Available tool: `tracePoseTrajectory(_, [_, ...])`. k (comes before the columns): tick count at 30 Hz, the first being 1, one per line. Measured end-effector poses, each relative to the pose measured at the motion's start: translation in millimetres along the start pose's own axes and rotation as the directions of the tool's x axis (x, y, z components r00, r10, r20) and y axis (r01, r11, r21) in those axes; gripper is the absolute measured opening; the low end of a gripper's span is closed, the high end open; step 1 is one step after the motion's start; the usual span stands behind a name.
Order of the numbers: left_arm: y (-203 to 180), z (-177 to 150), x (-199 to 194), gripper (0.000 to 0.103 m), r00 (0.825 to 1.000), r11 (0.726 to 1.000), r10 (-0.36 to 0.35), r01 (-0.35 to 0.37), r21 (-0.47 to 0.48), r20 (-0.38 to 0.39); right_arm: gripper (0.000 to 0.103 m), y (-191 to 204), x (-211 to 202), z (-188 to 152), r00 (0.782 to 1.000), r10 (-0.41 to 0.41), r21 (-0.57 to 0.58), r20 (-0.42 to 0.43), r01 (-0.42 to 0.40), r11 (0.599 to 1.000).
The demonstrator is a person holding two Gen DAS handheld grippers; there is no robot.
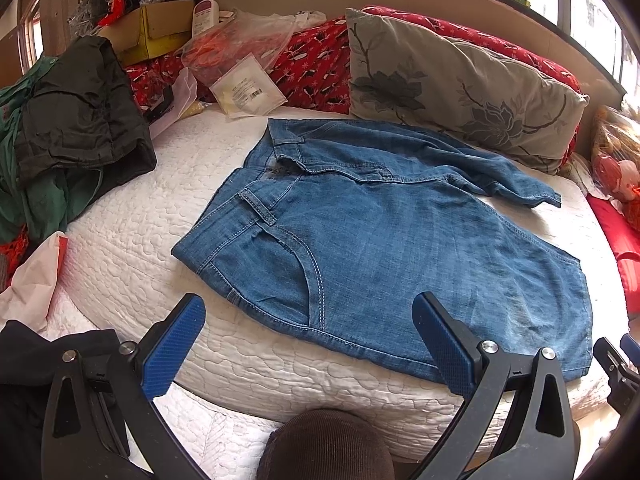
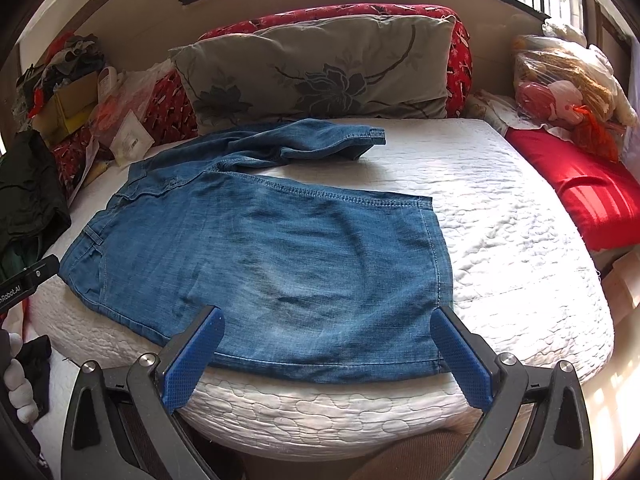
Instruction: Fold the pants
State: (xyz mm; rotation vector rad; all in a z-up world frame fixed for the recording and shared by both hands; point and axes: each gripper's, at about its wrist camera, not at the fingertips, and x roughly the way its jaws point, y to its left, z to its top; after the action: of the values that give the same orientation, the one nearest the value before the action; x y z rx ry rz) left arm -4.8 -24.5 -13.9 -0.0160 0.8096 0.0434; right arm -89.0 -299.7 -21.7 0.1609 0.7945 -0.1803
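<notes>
Blue denim pants (image 1: 380, 236) lie on a white quilted bed (image 1: 132, 224), waistband to the left, near leg flat and far leg bunched toward the pillow. My left gripper (image 1: 308, 312) is open above the bed's front edge, near the front pocket. My right gripper (image 2: 328, 320) is open over the near hem of the pants (image 2: 280, 248), holding nothing. The bed (image 2: 520, 240) stretches bare to the right. Part of the right gripper shows at the far right of the left wrist view (image 1: 616, 360).
A grey flowered pillow (image 1: 460, 80) and red patterned cushions (image 1: 312, 64) line the back. Dark and green clothes (image 1: 76, 128) pile at left, with a cardboard box (image 1: 160, 32) and plastic bags. A red pillow (image 2: 592, 192) and bagged items (image 2: 560, 84) sit at right.
</notes>
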Motion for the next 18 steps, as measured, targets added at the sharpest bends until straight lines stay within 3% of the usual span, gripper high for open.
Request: tracePoseTrajectory(18, [-0.5,-0.7,1.2,0.103,1.0,1.0,-0.002,0.002,0.006,-0.006,0.103,-0.7,4.0,-0.2,1.0,0.001,0.002,-0.015,-0.001,1.0])
